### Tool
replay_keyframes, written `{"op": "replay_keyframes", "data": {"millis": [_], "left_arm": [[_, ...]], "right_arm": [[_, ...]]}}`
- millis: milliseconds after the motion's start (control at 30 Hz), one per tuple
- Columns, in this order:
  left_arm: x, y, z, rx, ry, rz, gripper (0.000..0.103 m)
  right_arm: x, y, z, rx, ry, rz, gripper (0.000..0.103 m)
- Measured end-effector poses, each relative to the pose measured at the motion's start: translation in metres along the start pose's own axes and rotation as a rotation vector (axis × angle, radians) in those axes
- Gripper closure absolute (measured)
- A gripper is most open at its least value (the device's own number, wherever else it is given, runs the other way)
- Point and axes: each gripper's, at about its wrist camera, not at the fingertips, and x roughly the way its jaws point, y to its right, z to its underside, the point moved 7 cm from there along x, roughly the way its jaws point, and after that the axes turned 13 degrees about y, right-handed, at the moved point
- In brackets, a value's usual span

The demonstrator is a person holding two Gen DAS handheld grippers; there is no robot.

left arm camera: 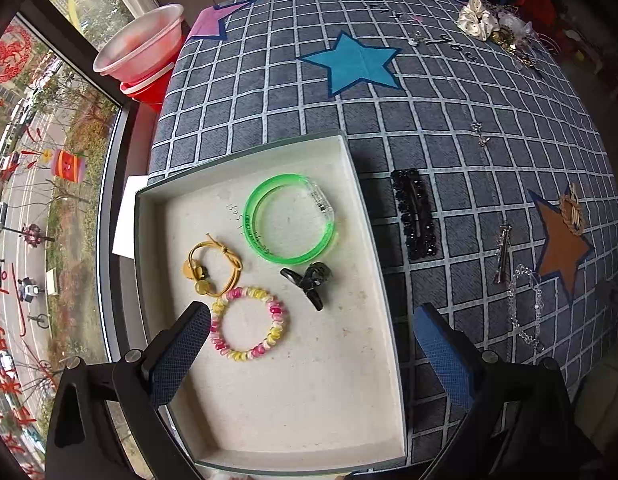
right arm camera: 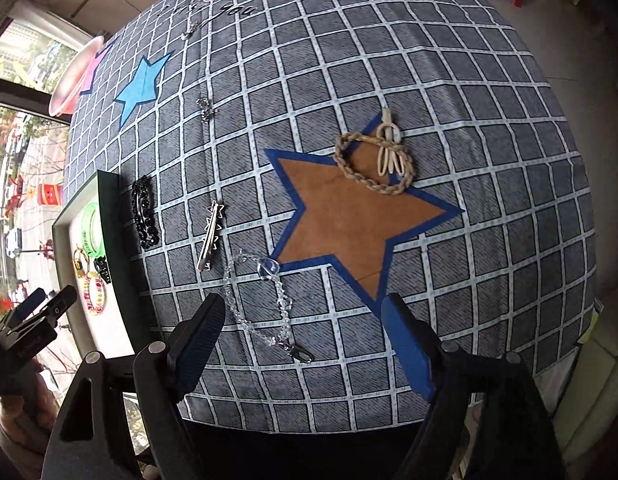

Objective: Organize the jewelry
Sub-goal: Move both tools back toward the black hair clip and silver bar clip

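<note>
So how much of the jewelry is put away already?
About half. The tray already holds four pieces: the green bangle, yellow hair tie, black claw clip and pink-yellow coil bracelet. Nothing is in hand; the left gripper and right gripper have open, empty jaws. Still on the cloth: black barrette, star clip, crystal bracelet, braided bracelet, plus smaller bits farther back.

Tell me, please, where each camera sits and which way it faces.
Left wrist: on the left tool, looking down into the tray holding the green bangle; its own open fingers show.
Right wrist: on the right tool, looking across the checked cloth at the crystal bracelet and brown star; its open fingers and the left tool show.
Shared: tray, bangle, black clip, crystal bracelet.
</note>
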Motion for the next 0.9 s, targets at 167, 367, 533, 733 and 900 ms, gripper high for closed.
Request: {"op": "replay_keyframes", "data": {"millis": [167,367,533,733,900], "left_arm": [[-0.003,0.046,-0.013,0.101,0.017,0.043,0.000],[0.005,0.088,-0.017,0.173,-0.006,0.076,0.000],[0.020,0.112,-0.016,0.203,-0.040,0.094,0.000],[0.040,0.130,-0.013,0.212,-0.080,0.091,0.000],[0.055,0.141,-0.009,0.226,-0.110,0.084,0.000]], "right_arm": [[-0.004,0.032,0.005,0.077,0.006,0.018,0.020],[-0.003,0.052,0.006,0.098,0.008,0.036,0.020],[0.002,0.060,-0.003,0.078,0.009,0.051,0.020],[0.010,0.072,-0.019,0.054,0.001,0.059,0.020],[0.018,0.079,-0.033,0.029,-0.007,0.066,0.020]]}}
